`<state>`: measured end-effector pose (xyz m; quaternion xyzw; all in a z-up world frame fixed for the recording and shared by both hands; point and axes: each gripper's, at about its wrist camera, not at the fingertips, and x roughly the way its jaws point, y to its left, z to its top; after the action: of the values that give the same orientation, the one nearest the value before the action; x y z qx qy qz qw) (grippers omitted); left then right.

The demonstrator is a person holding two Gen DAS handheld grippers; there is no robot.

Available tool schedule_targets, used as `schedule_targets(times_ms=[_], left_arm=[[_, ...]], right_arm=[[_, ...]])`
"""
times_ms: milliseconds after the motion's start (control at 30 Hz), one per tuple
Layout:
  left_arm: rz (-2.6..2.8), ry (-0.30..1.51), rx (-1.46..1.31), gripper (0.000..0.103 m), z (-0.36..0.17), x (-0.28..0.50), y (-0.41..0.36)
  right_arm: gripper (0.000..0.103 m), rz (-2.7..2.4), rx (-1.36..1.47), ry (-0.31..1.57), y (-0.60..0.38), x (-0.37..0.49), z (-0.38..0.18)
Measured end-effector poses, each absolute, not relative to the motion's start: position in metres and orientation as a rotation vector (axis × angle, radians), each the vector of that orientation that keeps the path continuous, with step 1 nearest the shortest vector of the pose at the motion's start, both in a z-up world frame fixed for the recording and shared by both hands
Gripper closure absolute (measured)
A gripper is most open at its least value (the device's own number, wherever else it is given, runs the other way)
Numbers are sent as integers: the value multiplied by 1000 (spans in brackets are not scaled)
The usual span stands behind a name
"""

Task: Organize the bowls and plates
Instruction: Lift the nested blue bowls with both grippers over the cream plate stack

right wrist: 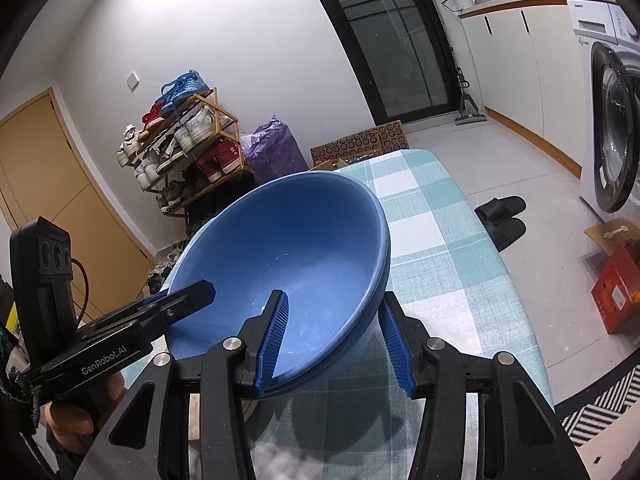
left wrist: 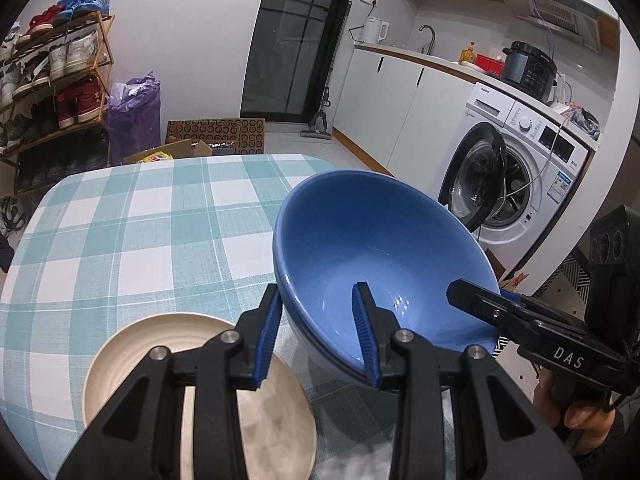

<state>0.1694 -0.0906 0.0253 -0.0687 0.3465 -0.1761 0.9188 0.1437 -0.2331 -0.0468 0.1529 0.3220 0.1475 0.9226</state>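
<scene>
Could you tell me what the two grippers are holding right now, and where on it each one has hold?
Both hold the blue bowl by its rim: the left gripper on one side, the right gripper opposite, each with one jaw inside and one outside.

- The blue ceramic bowl sits tilted above the checked-cloth table, near its right edge.
- The left gripper straddles the bowl's near-left rim, one finger inside and one outside.
- The right gripper straddles the near-right rim likewise.
- The cream ribbed plate lies on the table, left of the bowl, under the left gripper.
</scene>
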Motion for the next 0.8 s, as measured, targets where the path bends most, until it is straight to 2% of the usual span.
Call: schedule_targets(times_ms=[800], left_arm=[[-284, 642, -147, 68, 52, 126, -52]], right_arm=[[54, 347, 267, 623, -189, 114, -14]])
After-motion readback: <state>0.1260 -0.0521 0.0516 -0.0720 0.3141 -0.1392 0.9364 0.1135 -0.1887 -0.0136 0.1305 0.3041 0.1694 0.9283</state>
